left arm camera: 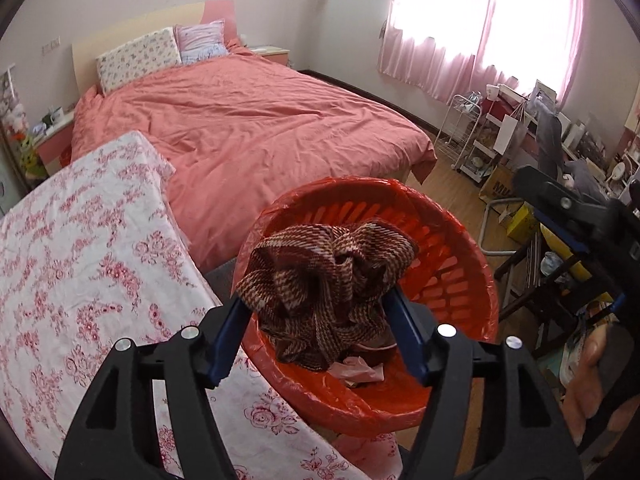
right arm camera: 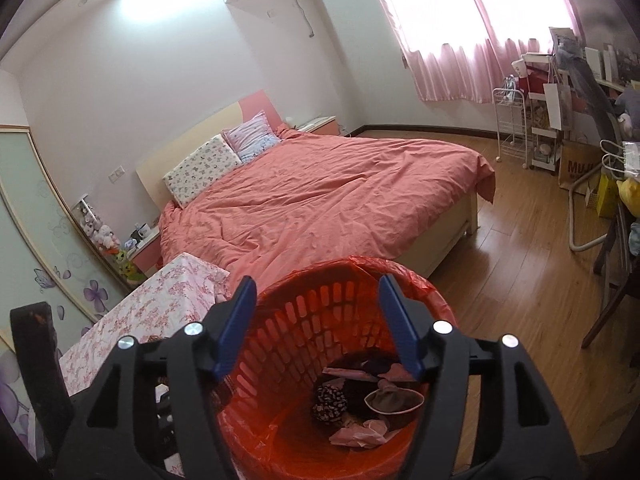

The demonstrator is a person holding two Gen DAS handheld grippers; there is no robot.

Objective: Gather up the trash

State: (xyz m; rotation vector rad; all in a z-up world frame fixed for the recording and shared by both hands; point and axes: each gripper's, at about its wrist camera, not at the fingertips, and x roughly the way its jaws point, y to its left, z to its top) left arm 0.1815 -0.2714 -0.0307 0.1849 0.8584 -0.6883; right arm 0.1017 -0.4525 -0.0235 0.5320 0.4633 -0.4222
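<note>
A red slotted basket point(left arm camera: 460, 240) lined with a red bag stands beside the table. My left gripper point(left arm camera: 316, 296) hangs over its near rim with the jaws apart. A crumpled brown-and-cream striped cloth point(left arm camera: 320, 272) bulges between its blue fingertips point(left arm camera: 230, 340), its lower folds reaching down into the basket. My right gripper point(right arm camera: 316, 280) is open above the same basket point(right arm camera: 300, 320), with nothing between its fingers. On the basket's bottom lie a dark flowered cloth point(right arm camera: 330, 398), a brown piece point(right arm camera: 394, 400) and pink paper scraps point(right arm camera: 360, 434).
A table with a pink flowered cover point(left arm camera: 80, 260) stands left of the basket. Behind it is a bed with a salmon duvet point(right arm camera: 320, 192). Wooden floor point(right arm camera: 520, 280) runs to the right. Shelves, bags and a chair point(right arm camera: 616, 280) crowd the window wall.
</note>
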